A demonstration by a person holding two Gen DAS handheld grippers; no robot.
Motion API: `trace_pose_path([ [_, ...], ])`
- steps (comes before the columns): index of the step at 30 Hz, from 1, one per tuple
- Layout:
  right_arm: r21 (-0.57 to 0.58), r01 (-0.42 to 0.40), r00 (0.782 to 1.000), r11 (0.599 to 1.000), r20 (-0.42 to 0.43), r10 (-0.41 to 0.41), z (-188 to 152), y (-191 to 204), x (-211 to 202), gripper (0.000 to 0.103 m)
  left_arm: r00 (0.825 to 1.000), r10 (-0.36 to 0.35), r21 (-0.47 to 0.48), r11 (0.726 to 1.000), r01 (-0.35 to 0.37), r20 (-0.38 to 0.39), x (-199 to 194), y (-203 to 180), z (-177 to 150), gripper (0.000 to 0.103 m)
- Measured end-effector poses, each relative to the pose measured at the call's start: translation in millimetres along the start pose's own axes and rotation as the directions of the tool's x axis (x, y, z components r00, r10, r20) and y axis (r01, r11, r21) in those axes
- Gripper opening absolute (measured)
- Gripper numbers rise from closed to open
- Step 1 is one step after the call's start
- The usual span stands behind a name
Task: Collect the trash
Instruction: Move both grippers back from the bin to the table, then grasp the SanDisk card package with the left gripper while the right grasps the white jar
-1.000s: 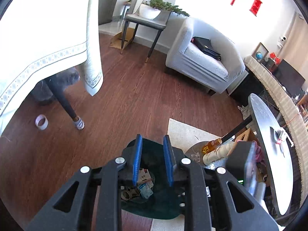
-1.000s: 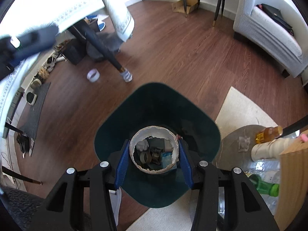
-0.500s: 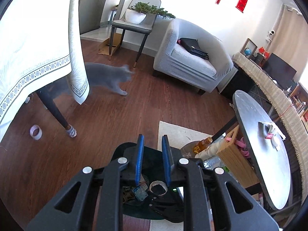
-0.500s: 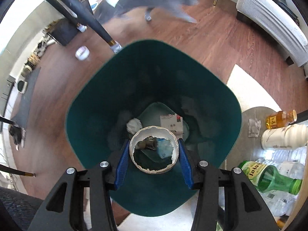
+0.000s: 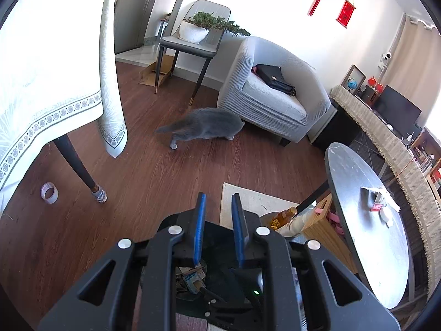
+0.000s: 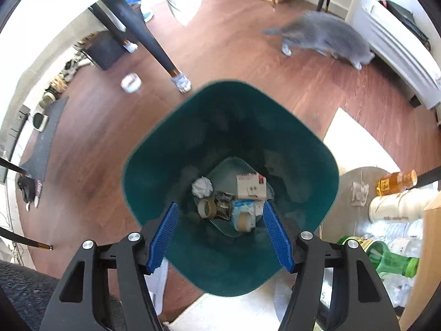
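Note:
A dark green trash bin (image 6: 171,138) stands on the wood floor below my right gripper (image 6: 220,209). The right gripper is open and empty, its blue pads spread above the bin's mouth. Inside lie a crumpled paper ball (image 6: 202,187), a tape roll (image 6: 206,208), a white carton (image 6: 250,186) and a light blue cup (image 6: 244,215). My left gripper (image 5: 217,201) is open with a narrow gap and holds nothing. Under it the bin (image 5: 217,281) shows partly, behind the gripper body.
A grey cat (image 5: 204,129) walks by a grey armchair (image 5: 273,96). A table leg (image 5: 80,168) and hanging cloth are at the left, with a tape roll (image 5: 49,192) on the floor. A round table (image 5: 366,220), bottles (image 6: 397,183) and a rug (image 6: 355,143) are at the right.
My right gripper has opened and the white paper cup has dropped into the bin. It has risen above the bin. The cat has walked toward the armchair. The left gripper has tilted up.

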State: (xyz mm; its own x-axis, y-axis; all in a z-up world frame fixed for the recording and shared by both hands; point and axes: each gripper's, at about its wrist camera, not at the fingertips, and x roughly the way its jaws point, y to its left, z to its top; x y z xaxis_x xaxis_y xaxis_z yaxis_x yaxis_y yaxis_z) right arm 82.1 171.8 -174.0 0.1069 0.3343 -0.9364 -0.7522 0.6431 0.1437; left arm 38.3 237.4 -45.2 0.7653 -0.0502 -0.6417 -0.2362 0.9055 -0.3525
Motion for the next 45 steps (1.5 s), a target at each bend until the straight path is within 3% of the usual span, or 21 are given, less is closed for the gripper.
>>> trace_pose_path([
  [2, -0.011, -0.007, 0.999, 1.000, 0.040, 0.007, 4, 6, -19, 0.065, 1.000, 0.001, -0.007, 1.000, -0.001, 0.014, -5, -1, 2, 0.019],
  [7, -0.026, -0.024, 0.991, 0.999, 0.132, 0.027, 10, 14, -65, 0.053, 0.998, 0.004, -0.025, 1.000, -0.002, 0.058, -21, -3, 12, 0.019],
  [11, -0.043, -0.020, 0.982, 0.999, 0.186, 0.028, 9, 14, -100, 0.046, 0.995, 0.034, 0.010, 0.999, -0.035, 0.096, -35, -16, 17, 0.019],
  [17, -0.023, 0.027, 0.960, 0.999, 0.279, -0.019, 3, -5, -156, 0.040, 0.992, 0.018, 0.013, 1.000, -0.019, 0.123, -46, -31, 22, 0.019],
  [20, 0.013, 0.048, 0.945, 0.999, 0.323, -0.050, -5, -24, -183, 0.039, 0.994, -0.024, 0.011, 1.000, 0.023, 0.110, -43, -46, 23, 0.020],
  [24, 0.073, 0.096, 0.922, 0.993, 0.369, -0.117, -19, -57, -218, 0.039, 0.992, -0.108, 0.055, 0.993, 0.105, 0.062, -33, -83, 19, 0.033],
  [29, 0.174, 0.134, 0.895, 0.976, 0.402, -0.195, -45, -109, -255, 0.039, 0.978, -0.208, 0.094, 0.973, 0.209, -0.024, -15, -133, 13, 0.046],
  [33, 0.254, 0.163, 0.870, 0.953, 0.418, -0.260, -75, -149, -284, 0.039, 0.947, -0.308, 0.073, 0.946, 0.315, -0.095, 2, -175, 9, 0.053],
  [39, 0.338, 0.201, 0.848, 0.919, 0.410, -0.337, -120, -197, -310, 0.046, 0.923, -0.344, 0.085, 0.929, 0.361, -0.172, 27, -225, 6, 0.060],
  [42, 0.367, 0.222, 0.839, 0.903, 0.400, -0.369, -137, -214, -316, 0.048, 0.920, -0.322, 0.087, 0.934, 0.348, -0.223, 45, -244, 4, 0.060],
  [45, 0.403, 0.216, 0.836, 0.889, 0.393, -0.382, -150, -230, -320, 0.048, 0.900, -0.326, 0.038, 0.936, 0.351, -0.290, 65, -253, -2, 0.060],
])
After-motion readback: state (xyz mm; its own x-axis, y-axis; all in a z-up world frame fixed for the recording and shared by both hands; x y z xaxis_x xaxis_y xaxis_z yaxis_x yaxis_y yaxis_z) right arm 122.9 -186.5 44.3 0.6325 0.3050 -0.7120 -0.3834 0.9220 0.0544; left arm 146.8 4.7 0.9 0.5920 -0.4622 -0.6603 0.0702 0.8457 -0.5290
